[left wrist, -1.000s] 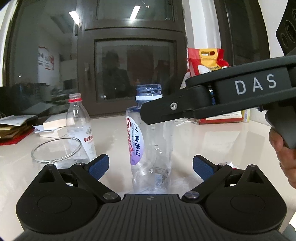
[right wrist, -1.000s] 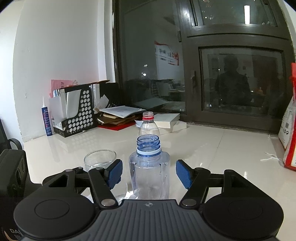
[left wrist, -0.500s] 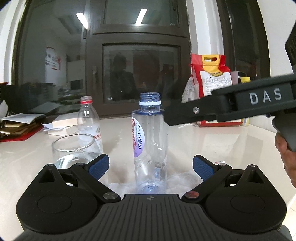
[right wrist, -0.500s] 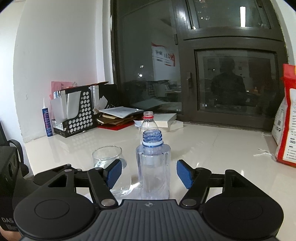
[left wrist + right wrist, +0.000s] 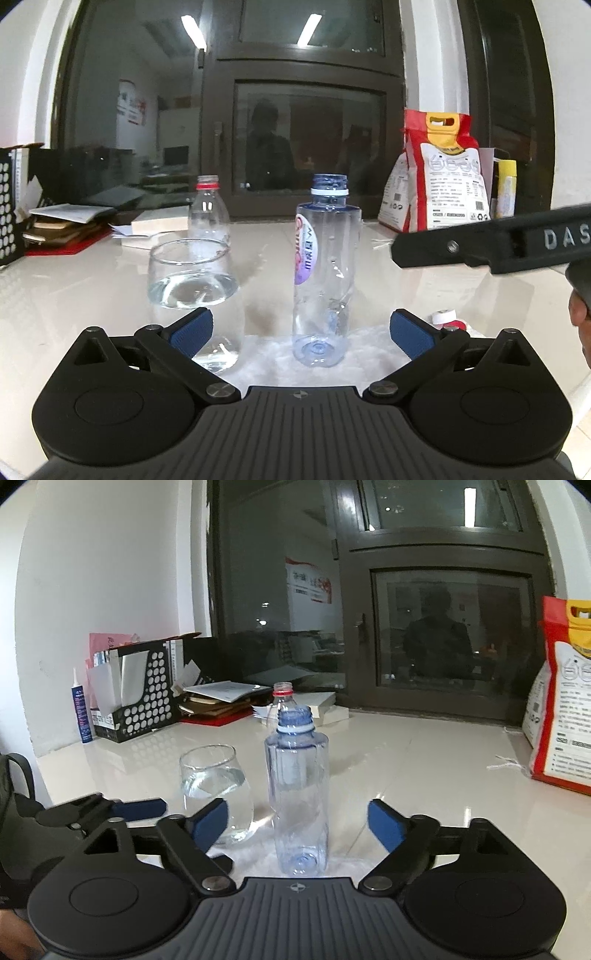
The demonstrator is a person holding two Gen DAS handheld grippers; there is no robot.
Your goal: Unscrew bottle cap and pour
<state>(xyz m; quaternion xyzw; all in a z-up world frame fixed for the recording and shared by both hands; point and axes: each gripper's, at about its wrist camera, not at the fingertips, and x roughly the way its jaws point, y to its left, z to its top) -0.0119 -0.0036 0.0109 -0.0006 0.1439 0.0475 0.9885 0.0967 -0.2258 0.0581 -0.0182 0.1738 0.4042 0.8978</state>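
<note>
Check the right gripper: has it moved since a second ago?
Yes. The right gripper has backed away: the open bottle and window frame look smaller. Its jaws are opening, touching nothing.

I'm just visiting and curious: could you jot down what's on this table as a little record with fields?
Blue-necked bottle: upright, uncapped, looks empty
Glass: beside it, partly filled with water
Red-ringed bottle: behind the glass, uncapped
White cap: lying on the table
Left claw: opening, touching nothing
Right claw: opening, bottle between, untouched
</note>
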